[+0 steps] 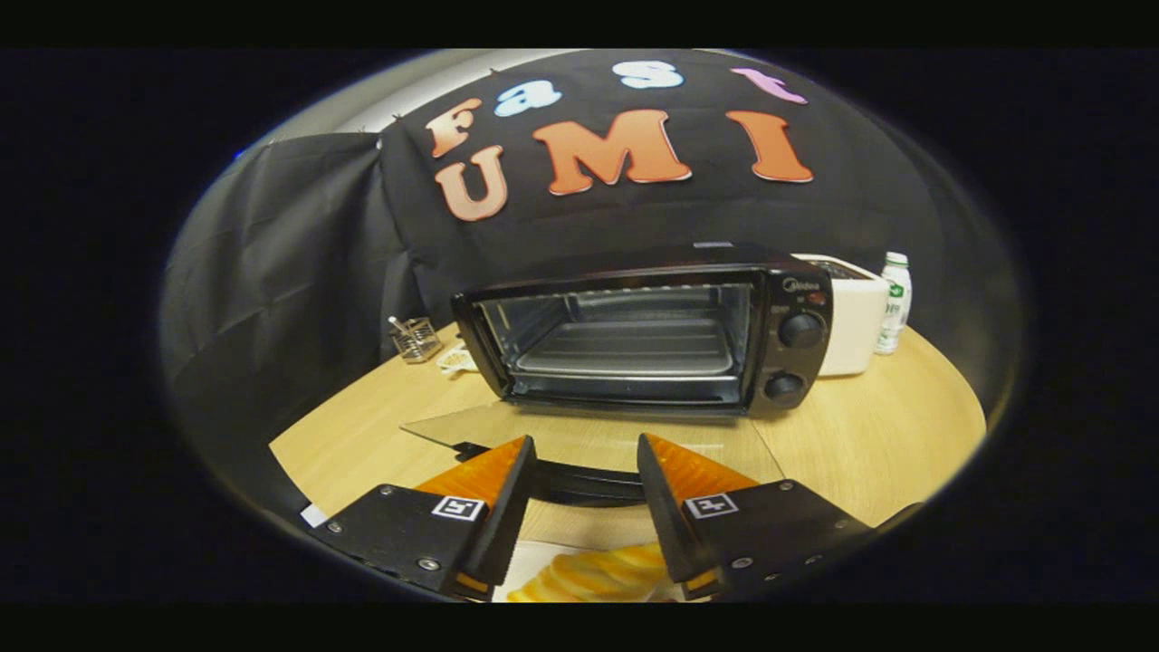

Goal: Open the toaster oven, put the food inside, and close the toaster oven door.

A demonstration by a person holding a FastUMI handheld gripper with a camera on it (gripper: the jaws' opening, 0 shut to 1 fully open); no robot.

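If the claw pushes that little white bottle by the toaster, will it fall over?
Probably, yes. The bottle stands upright, tall and narrow, beside the white toaster, so a push near its cap would likely tip it. Once down, its round body might roll on the smooth table. The claw is open, far from it.

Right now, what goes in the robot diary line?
toaster oven door: open | food: between fingers, ungripped | hand-held gripper: open
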